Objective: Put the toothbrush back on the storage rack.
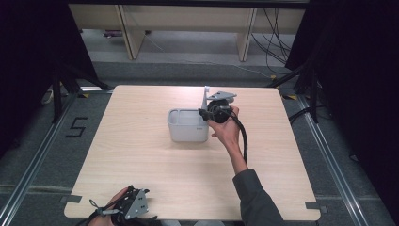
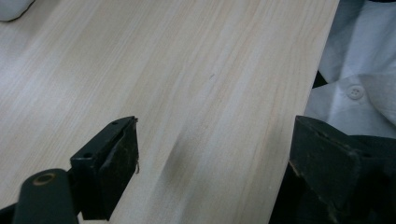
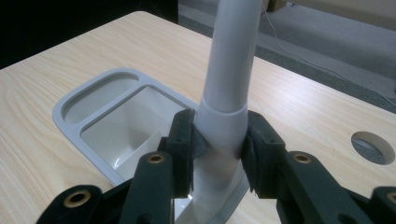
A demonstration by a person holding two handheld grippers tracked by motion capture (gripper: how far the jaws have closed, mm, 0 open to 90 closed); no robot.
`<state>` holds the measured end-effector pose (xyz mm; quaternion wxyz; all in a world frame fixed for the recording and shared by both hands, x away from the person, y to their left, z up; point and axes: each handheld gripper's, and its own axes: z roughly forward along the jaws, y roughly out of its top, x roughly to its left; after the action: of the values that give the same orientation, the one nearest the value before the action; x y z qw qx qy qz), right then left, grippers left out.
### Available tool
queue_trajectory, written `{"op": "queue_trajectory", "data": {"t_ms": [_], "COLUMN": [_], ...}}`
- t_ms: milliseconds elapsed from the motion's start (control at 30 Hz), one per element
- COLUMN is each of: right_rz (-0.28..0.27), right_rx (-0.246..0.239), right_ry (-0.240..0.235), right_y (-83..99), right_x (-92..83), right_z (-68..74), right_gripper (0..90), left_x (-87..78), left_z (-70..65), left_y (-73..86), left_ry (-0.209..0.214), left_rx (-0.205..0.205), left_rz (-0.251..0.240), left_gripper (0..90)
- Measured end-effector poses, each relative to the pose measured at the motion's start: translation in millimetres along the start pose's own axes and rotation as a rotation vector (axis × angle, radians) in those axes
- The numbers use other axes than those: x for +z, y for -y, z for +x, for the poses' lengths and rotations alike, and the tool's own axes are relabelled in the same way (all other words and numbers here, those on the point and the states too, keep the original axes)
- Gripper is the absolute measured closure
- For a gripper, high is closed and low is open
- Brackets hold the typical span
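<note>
We are looking down on a pale wooden table (image 1: 141, 155) with a grey sink unit (image 1: 187, 125) sitting near its middle, a little toward the far side. From the right rear corner of that sink unit a grey faucet pipe (image 1: 205, 96) is standing upright. Our right hand (image 1: 226, 129) is reaching across the table and holding the right gripper (image 1: 205, 113) against the base of the pipe. In the right gripper view, the two black jaws are pressing on either side of the faucet pipe (image 3: 224, 121) just above its foot, clamping it, and the sink unit (image 3: 74, 116) is lying beyond them with a shallow oval tray beside a deeper square basin. A round hole (image 3: 372, 147) is showing in the tabletop off to the right of that view. Our left hand (image 1: 115, 209) is resting at the near left edge of the table, holding the left gripper (image 2: 215, 154), whose jaws are standing wide apart over bare wood with nothing between them. A white buttoned shirt (image 2: 359, 84) is showing past the table edge.
</note>
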<state>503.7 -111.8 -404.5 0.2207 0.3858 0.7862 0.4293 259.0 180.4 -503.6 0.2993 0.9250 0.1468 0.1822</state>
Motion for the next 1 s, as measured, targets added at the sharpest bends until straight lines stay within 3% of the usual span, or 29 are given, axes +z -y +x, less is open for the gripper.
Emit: {"op": "queue_trajectory", "data": {"t_ms": [167, 200, 367, 600, 700, 767, 800, 833, 867, 933, 1000], "right_rz": [0.021, 0.015, 0.019, 0.015, 0.01, 0.008, 0.008, -0.004, 0.009, 0.013, -0.006], "right_rx": [0.008, -0.013, 0.012, -0.02, 0.001, -0.034, -0.005, -0.01, 0.015, 0.028, -0.003], "right_ry": [-0.01, -0.012, -0.009, 0.001, 0.01, 0.004, 0.002, 0.001, -0.013, 0.003, 0.005], "right_y": [2.6, 2.8, 4.4, 5.4, 5.7, 5.0, 5.2, 5.4, 5.1, 5.1, 5.6], "right_x": [2.5, 3.4, 3.4, 4.5, 4.7, 4.7, 3.9, 4.7, 3.4, 0.9, 1.7], "right_z": [0.3, -1.0, 0.2, -2.0, 1.0, -1.6, -0.5, -1.1, -0.5, 0.8, -1.4], "right_gripper": [66.9, 67.0, 67.1, 68.3, 68.3, 68.1, 67.5, 66.3, 63.6, 57.7, 52.4], "left_x": [0.1, 0.2, 0.2, 0.4, 0.8, 0.7, 0.3, 0.3, 0.9, 0.8, 0.7], "left_z": [-0.1, -0.2, -0.2, -0.5, -0.7, -1.0, -1.0, -1.1, -0.8, -0.7, -0.8], "left_y": [0.0, 0.1, 0.0, 0.0, 0.2, 0.0, -0.2, -0.2, 0.1, 0.1, 0.0], "left_ry": [0.003, 0.003, 0.003, 0.005, 0.005, 0.005, 0.005, 0.005, 0.003, 0.005, 0.005], "left_rx": [-0.001, -0.001, 0.0, 0.0, -0.001, -0.001, 0.0, -0.001, 0.0, 0.0, -0.001], "left_rz": [0.0, 0.0, 0.001, 0.001, 0.001, 0.001, 0.003, 0.003, 0.0, 0.001, 0.0], "left_gripper": [15.3, 15.3, 15.3, 15.3, 15.3, 15.3, 15.3, 15.3, 15.3, 15.3, 15.3]}}
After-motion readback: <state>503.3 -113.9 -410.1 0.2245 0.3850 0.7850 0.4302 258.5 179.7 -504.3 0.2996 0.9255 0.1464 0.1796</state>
